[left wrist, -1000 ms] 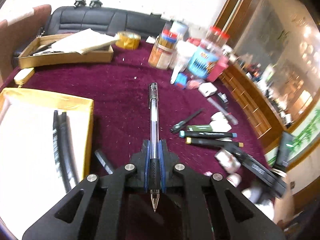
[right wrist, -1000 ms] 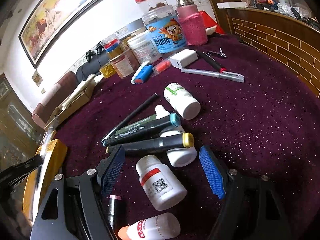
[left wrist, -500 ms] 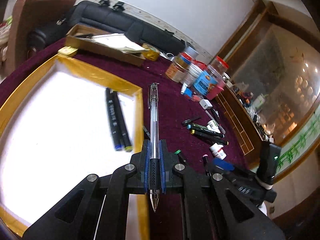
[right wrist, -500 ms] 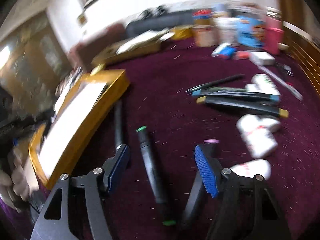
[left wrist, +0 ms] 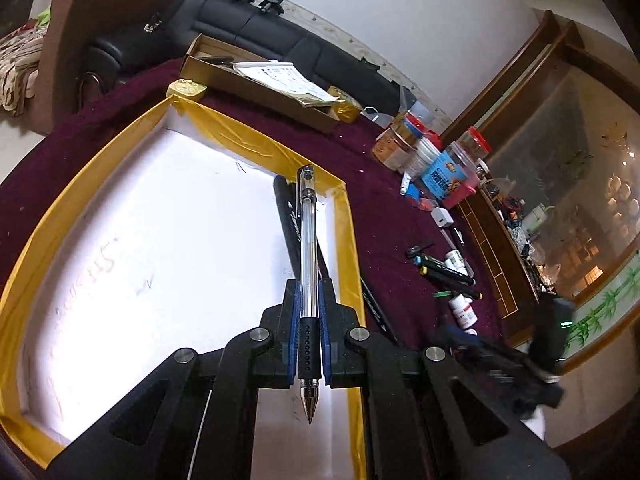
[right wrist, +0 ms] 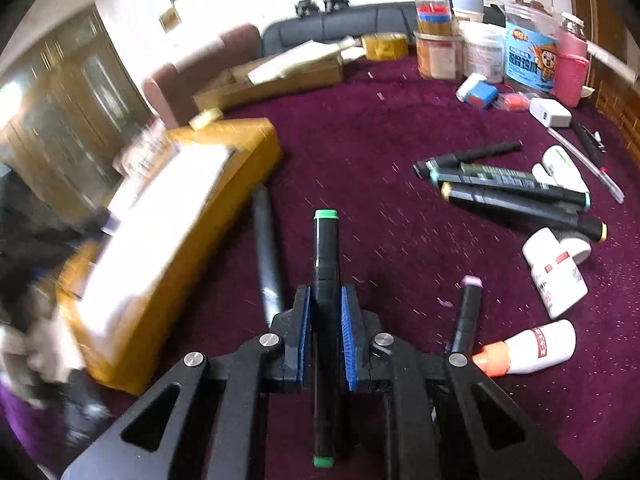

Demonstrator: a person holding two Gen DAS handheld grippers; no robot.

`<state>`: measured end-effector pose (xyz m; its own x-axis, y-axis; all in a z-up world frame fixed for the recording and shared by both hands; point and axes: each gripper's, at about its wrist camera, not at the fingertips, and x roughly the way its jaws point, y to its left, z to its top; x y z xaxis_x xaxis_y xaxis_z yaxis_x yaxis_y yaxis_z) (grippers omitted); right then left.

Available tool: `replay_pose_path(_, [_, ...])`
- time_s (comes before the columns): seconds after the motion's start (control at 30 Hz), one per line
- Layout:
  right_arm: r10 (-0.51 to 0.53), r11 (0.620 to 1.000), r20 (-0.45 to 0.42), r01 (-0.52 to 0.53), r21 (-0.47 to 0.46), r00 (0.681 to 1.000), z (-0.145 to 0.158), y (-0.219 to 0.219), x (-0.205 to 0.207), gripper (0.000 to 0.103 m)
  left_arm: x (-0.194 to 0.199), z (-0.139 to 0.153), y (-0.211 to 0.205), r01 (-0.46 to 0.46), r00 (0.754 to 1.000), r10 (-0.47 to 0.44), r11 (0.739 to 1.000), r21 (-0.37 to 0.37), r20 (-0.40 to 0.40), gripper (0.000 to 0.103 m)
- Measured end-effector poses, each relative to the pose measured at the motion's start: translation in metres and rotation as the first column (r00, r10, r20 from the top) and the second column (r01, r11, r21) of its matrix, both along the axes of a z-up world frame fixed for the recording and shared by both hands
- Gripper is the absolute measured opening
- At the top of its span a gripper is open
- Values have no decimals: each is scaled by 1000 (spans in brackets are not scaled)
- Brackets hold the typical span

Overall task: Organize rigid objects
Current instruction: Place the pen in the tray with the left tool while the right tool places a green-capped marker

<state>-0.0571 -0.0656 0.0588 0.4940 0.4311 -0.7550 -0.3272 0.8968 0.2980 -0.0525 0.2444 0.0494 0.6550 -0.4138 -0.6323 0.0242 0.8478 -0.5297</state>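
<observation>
Right now the left gripper (left wrist: pixel 309 336) is clamped on a clear pen (left wrist: pixel 308 264), its blue pads pressing the black dotted rubber grip. The pen has a see-through plastic barrel, a clear cap end and a metal cone tip. Its long axis runs along the fingers: the tip points back toward the camera and the cap end points away, out over the box (left wrist: pixel 348 216). This box is shallow, with a bare white floor and walls wrapped in shiny, wrinkled yellow tape. A black marker (left wrist: pixel 286 208) lies inside against the right wall, partly hidden behind the pen.

The right gripper (right wrist: pixel 326 332) has just been closing and now its ribbed blue pads squeeze the middle of a green-capped marker (right wrist: pixel 326 248). That marker is a black, straight stick with a small green cap at each end; it points straight away from the camera along the fingers, low over the dark red, fuzzy tablecloth (right wrist: pixel 360 128). On its left a grey pen (right wrist: pixel 266 248) lies beside the box's outer wall, and on its right lies a pink-capped marker (right wrist: pixel 468 308). Further right, more black markers (right wrist: pixel 512 192) lie in a loose bunch among white pill bottles (right wrist: pixel 556 276), and a white bottle with an orange cap (right wrist: pixel 528 348) lies on its side.
</observation>
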Motion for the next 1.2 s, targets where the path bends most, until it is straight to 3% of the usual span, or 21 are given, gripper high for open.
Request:
replay_pose_path(0.2, [80, 984, 12, -81, 156, 997, 41, 34, 11, 13, 25, -3, 10, -3, 999, 3, 1000, 4, -35, 7])
replay_pose_path(0.4, [171, 958, -26, -160, 238, 985, 52, 86, 31, 13, 50, -9, 21, -14, 998, 15, 1000, 17, -67, 7])
replay_pose_path(0.57, [195, 960, -116, -166, 225, 974, 32, 141, 67, 13, 70, -19, 29, -30, 994, 34, 999, 41, -100, 7])
replay_pose_path(0.73, [147, 983, -193, -121, 139, 970, -6, 182, 107, 13, 86, -35, 36, -43, 989, 48, 998, 35, -142, 6])
replay_pose_path(1.0, [116, 992, -225, -99, 83, 967, -26, 206, 130, 14, 89, -41, 43, -53, 986, 53, 999, 2, -158, 7])
replay_pose_path(1.13, [87, 994, -194, -71, 88, 977, -18, 194, 127, 31, 82, -37, 51, -81, 984, 74, 996, -37, -164, 36])
replay_pose_path(1.2, [72, 987, -157, -47, 155, 985, -3, 174, 122, 32, 76, -27, 50, -90, 987, 85, 995, -30, -139, 38])
